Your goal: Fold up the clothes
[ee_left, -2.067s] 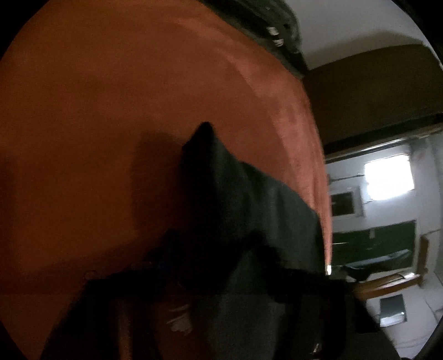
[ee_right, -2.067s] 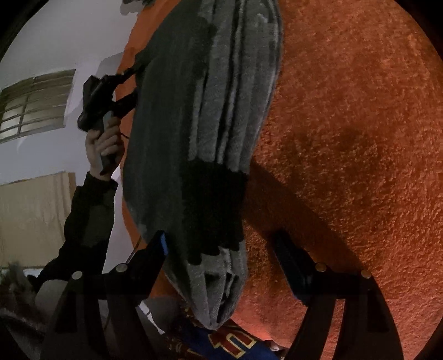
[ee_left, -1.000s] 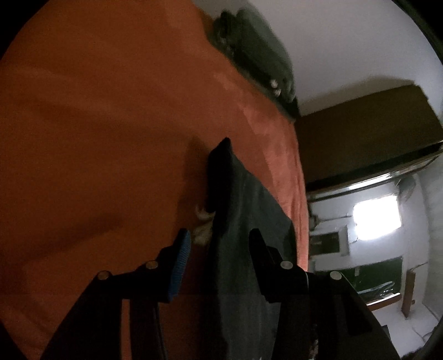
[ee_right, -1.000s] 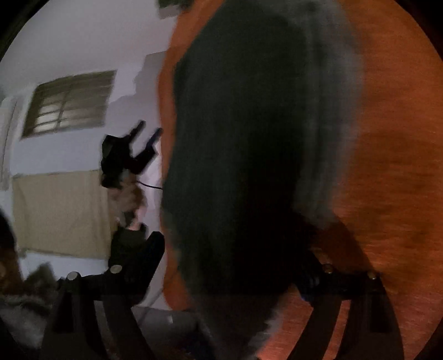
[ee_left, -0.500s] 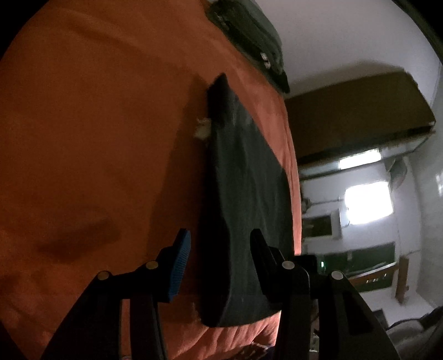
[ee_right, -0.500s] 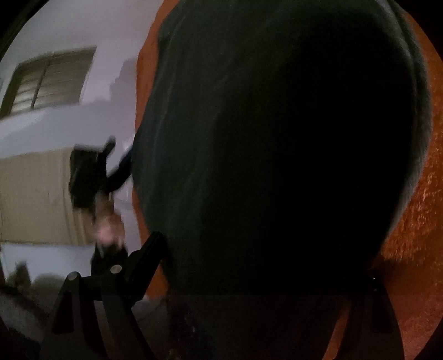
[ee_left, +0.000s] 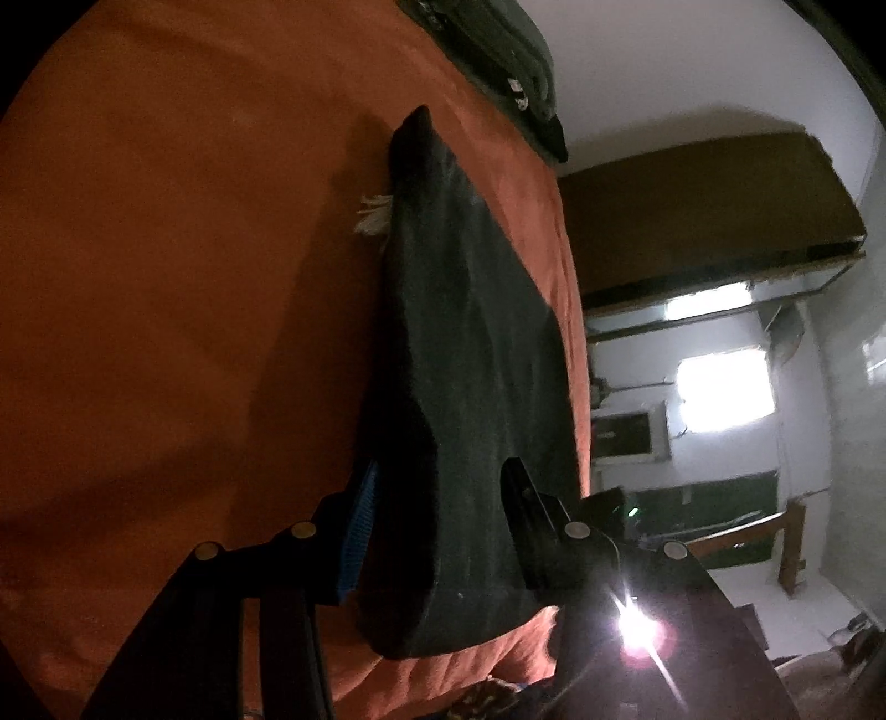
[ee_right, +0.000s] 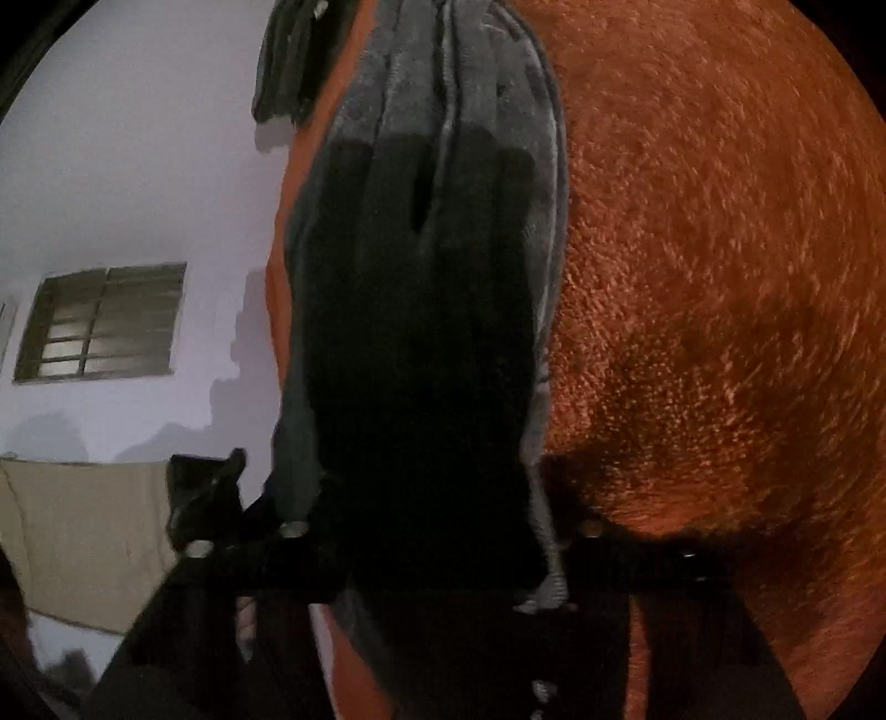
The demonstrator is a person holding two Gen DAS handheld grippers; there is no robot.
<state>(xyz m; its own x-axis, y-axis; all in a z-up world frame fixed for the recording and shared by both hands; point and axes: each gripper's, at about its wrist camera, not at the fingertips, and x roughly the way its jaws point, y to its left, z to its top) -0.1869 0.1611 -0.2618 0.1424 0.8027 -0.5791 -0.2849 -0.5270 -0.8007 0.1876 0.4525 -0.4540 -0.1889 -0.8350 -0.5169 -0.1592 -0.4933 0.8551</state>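
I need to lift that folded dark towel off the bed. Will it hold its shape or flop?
The towel is probably floppy: several thick folded layers show at its end, and they would likely sag or unfold. Its fuzzy pile should grip, not slip.

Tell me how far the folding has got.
Done: the dark garment lies in stacked layers on the orange blanket. In hand: the left hand-held gripper straddles its near edge. The right hand-held gripper's fingers are hidden. Left: release, and the other dark clothing.

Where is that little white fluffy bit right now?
In the left wrist view, the white tuft pokes out from the left edge of the folded dark garment, near its far end, lying on the orange blanket.
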